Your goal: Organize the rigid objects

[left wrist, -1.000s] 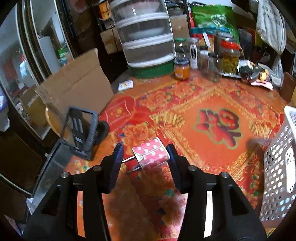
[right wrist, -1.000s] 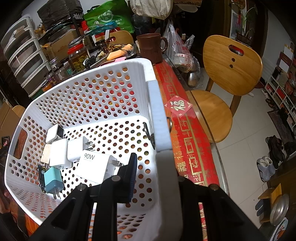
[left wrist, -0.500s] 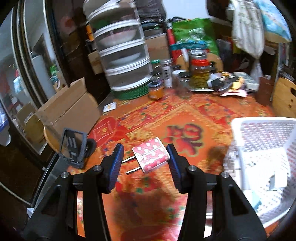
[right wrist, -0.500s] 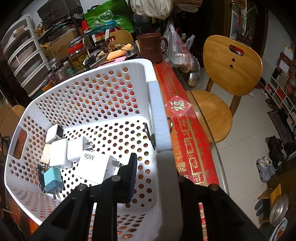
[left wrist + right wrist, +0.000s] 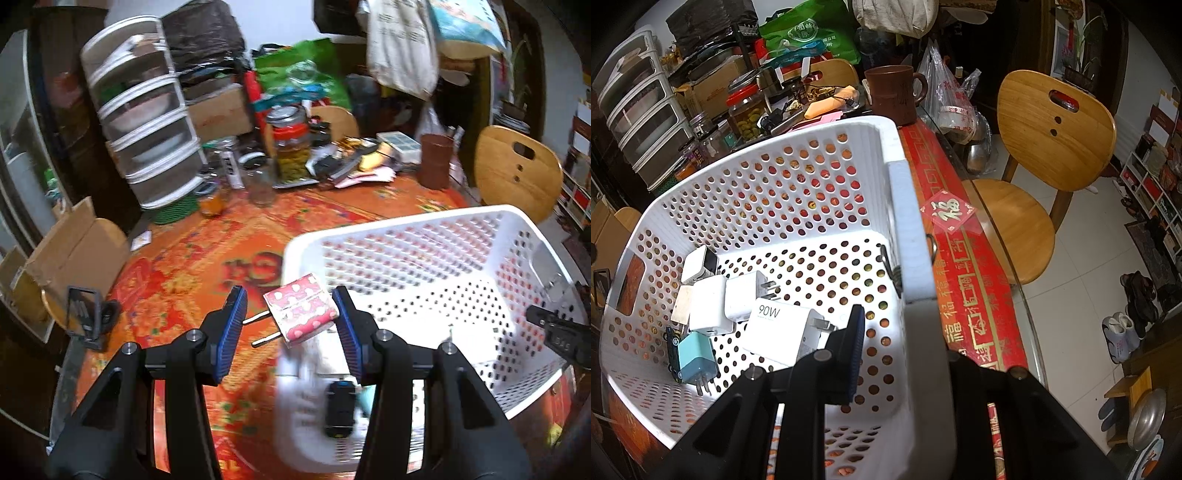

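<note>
A red charger with white dots (image 5: pixel 301 312) hangs in my left gripper (image 5: pixel 290 321), which is shut on it, its two prongs pointing at the left pad. It hovers over the left corner of the white perforated basket (image 5: pixel 406 221). My right gripper (image 5: pixel 905 332) is shut on the basket's side wall (image 5: pixel 908 229), with one finger (image 5: pixel 855 350) inside and the other hidden behind the wall. On the basket floor lie a white 90W charger (image 5: pixel 783 336), a teal charger (image 5: pixel 696 356) and white cube chargers (image 5: pixel 709 308).
The basket stands on a red and orange patterned tablecloth (image 5: pixel 184 280). A black stand (image 5: pixel 86 317) and a cardboard box (image 5: pixel 74 251) are at the left edge. Jars (image 5: pixel 291 147), plastic drawers (image 5: pixel 147 122) and a brown mug (image 5: pixel 895 94) crowd the back. A wooden chair (image 5: pixel 1052 136) stands beyond the table's right edge.
My left gripper has carried the dotted charger to the right and slightly up, from over the bare cloth to over the basket's corner. The right gripper and the basket have stayed still.
</note>
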Action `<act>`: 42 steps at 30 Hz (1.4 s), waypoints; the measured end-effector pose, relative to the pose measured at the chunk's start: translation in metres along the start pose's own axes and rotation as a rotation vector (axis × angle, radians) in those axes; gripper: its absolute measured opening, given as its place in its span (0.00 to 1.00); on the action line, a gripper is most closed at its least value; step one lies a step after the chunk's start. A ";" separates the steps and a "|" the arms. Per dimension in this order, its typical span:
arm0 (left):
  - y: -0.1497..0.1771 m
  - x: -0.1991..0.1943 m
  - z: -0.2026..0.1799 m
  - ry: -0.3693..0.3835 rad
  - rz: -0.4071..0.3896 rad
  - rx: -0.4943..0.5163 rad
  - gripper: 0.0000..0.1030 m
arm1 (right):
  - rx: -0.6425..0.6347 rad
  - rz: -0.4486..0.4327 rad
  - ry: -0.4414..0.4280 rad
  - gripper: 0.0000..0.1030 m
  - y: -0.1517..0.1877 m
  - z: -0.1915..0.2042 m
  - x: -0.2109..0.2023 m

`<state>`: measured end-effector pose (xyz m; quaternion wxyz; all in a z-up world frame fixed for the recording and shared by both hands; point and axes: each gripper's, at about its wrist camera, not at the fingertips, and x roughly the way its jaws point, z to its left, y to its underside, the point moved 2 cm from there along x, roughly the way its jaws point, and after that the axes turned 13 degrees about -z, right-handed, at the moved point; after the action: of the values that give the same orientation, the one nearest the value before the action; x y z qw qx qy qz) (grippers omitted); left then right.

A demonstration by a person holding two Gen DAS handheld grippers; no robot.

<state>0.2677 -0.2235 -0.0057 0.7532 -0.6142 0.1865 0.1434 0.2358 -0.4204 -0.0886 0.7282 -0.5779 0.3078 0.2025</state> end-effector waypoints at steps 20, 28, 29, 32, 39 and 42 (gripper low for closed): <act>0.030 0.043 -0.065 0.087 0.118 0.056 0.52 | 0.000 0.000 0.000 0.22 0.001 0.000 0.000; 0.022 0.015 -0.042 0.127 0.004 0.048 0.99 | -0.001 -0.001 0.000 0.22 0.000 0.001 0.000; 0.022 0.010 -0.037 0.136 -0.010 0.038 0.99 | 0.000 -0.001 0.000 0.22 0.000 0.001 0.000; 0.024 -0.003 -0.016 0.195 -0.043 -0.006 0.99 | -0.009 -0.003 0.004 0.48 -0.001 0.002 0.000; 0.042 -0.051 0.051 0.223 -0.141 -0.100 0.99 | -0.044 -0.176 0.094 0.90 0.005 0.007 -0.055; 0.056 -0.091 0.083 0.212 -0.200 -0.115 0.99 | -0.054 -0.349 0.112 0.95 0.020 0.018 -0.116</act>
<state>0.1702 -0.1296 0.0016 0.7033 -0.6837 0.1944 0.0126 0.1418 -0.3904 -0.0213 0.7181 -0.6523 0.2374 0.0486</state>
